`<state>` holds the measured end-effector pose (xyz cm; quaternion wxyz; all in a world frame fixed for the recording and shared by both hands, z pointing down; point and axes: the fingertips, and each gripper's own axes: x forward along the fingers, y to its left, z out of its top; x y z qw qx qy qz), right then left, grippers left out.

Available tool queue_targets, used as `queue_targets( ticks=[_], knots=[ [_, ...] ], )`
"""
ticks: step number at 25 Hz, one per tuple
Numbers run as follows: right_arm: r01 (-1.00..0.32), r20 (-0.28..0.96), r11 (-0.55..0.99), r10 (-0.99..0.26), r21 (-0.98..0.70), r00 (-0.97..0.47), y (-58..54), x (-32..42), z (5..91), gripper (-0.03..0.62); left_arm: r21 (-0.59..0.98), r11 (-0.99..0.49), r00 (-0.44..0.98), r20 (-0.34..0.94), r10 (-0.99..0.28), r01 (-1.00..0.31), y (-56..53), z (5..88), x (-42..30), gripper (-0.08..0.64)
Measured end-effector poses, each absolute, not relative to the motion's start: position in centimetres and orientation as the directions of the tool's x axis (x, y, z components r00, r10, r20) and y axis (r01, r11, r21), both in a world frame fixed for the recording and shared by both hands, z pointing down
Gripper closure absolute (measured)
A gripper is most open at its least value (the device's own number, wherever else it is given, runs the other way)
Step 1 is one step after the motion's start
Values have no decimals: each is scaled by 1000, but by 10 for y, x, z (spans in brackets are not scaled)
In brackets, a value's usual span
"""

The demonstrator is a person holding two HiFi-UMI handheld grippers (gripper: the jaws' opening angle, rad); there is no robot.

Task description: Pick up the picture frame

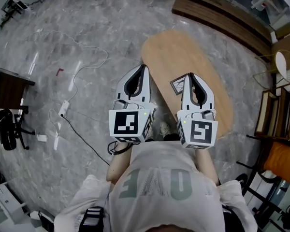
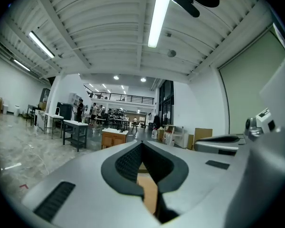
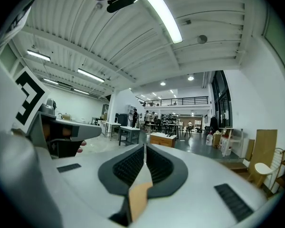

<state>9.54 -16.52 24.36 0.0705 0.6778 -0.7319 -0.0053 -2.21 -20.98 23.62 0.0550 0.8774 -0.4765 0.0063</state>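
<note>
Well, the picture frame (image 1: 178, 84) lies flat on the bench (image 1: 174, 52), turned cornerwise, in the space between my two sets of fingers and far nearer the right ones. In the head view its right corner runs in under the flank of my right fingers (image 1: 190, 79), just short of their tips; I cannot tell whether they touch it. My left fingers (image 1: 143, 71) are well apart from it, with their tips over the bench's near-left edge.

The frame is a small square with a dark border around a pale grey middle. The bench is a long oval of smooth, light tan wood. It stands on a glossy grey marbled floor (image 1: 87, 28), where a thin white cable (image 1: 77, 74) trails.

Each set of fingers is a pair of hard white shells lined with black ribbed pads, curving to leave a teardrop hollow behind the tips. My left fingers (image 2: 128, 163) are together at the tips with nothing between them; only a sliver of tan wood shows through the hollow. My right fingers (image 3: 133, 165) are likewise pressed together and empty, with the same wood showing behind the tips.
</note>
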Motion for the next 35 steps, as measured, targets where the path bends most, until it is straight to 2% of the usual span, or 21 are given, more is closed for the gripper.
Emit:
queue_targets(
  ticks=[7, 14, 16, 20, 25, 31, 35],
  knots=[
    [-990, 134, 88, -988, 112, -72, -167, 114, 258, 586, 81, -553, 559, 76, -826, -829, -211, 246, -4, 551],
    [-969, 169, 147, -979, 196, -115, -196, 125, 284, 575, 87, -563, 569, 178, -803, -822, -235, 287, 2, 551],
    [-964, 217, 173, -968, 203, -128, -208, 130, 310, 515, 83, -565, 569, 208, -796, -821, -243, 307, 2, 551],
    [-946, 250, 220, -955, 239, -159, -235, 131, 370, 344, 77, -555, 556, 233, -798, -828, -250, 355, -7, 551],
    [-916, 411, 290, -897, 277, -160, -244, 121, 480, 192, 55, -529, 529, 194, -826, -847, -257, 419, -19, 552],
    [-930, 606, 327, -779, 170, -163, -226, 124, 633, 80, 92, -519, 526, 217, -822, -849, -253, 512, 4, 551],
    [-919, 722, 370, -672, 137, -163, -216, 126, 723, 14, 55, -493, 491, 242, -837, -868, -243, 555, 1, 551]
  ],
)
